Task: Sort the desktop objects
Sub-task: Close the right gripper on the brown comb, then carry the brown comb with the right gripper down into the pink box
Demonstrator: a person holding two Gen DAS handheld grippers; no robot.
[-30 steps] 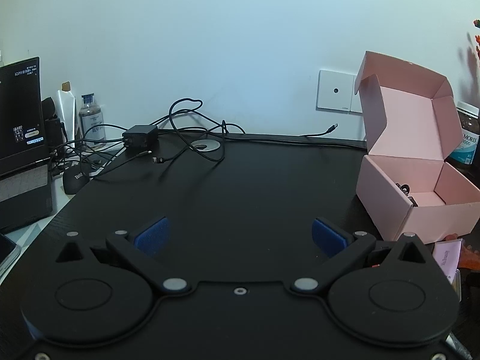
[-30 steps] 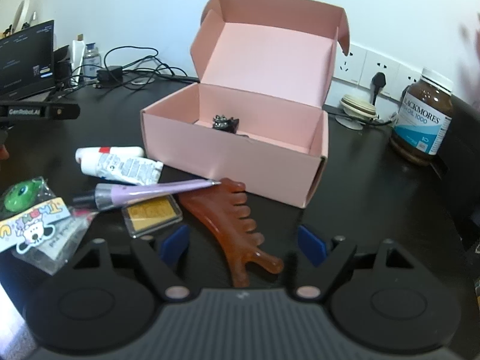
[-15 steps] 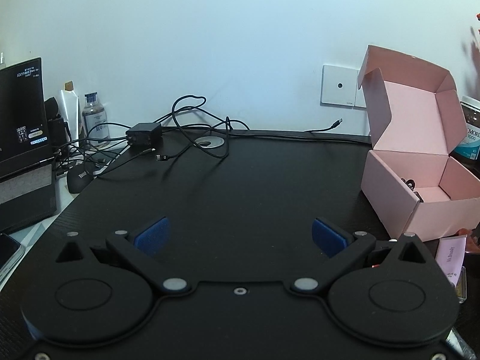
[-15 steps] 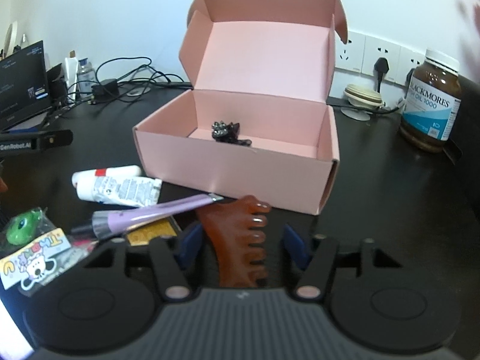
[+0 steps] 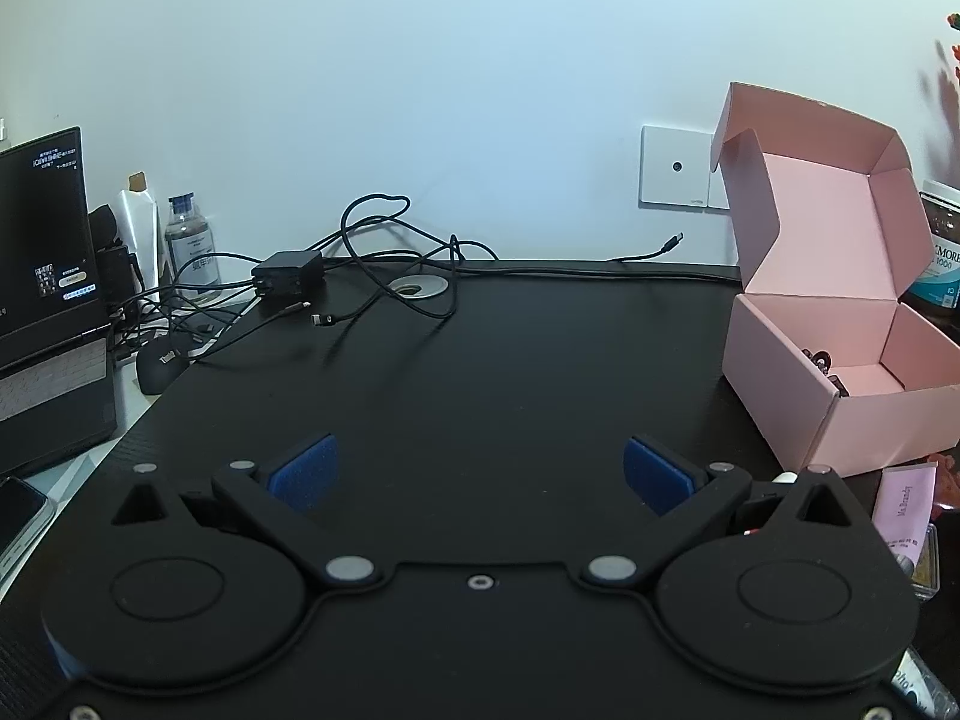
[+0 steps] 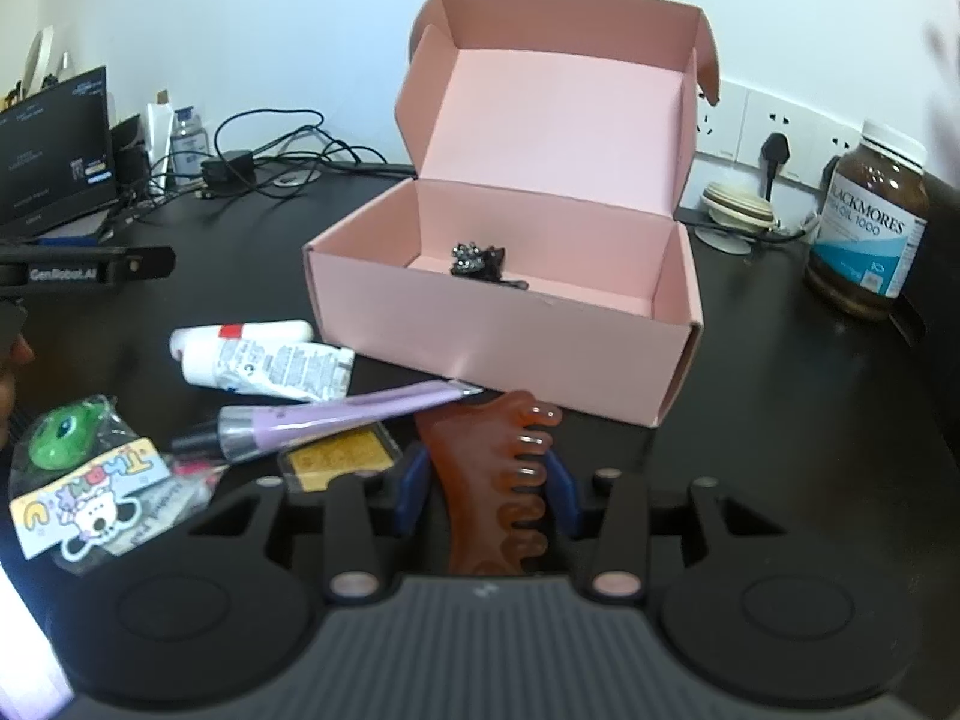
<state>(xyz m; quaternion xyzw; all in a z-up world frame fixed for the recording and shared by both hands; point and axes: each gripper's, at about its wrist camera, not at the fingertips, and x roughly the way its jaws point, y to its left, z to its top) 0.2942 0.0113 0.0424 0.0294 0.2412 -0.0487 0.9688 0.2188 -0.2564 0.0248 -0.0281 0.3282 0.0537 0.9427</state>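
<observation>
A brown toothed comb (image 6: 492,468) lies lengthwise between the blue pads of my right gripper (image 6: 487,483). The jaws are closing and the pads touch both its sides. Just beyond stands the open pink box (image 6: 498,330) with a small black hair clip (image 6: 477,258) inside. My left gripper (image 5: 480,471) hovers open over the black mat (image 5: 480,372) with nothing between its fingers; the pink box (image 5: 780,372) is to its right.
Left of the comb lie a purple tube (image 6: 336,420), a white tube (image 6: 264,357), a yellow flat case (image 6: 342,459) and a green toy packet (image 6: 66,444). A brown supplement bottle (image 6: 870,234) stands at right. Cables (image 5: 360,276) and a laptop (image 5: 42,276) sit at back left.
The right gripper's jaws have drawn in from wide apart onto the brown comb, and the comb now points straight ahead. The left gripper has stayed put and open.
</observation>
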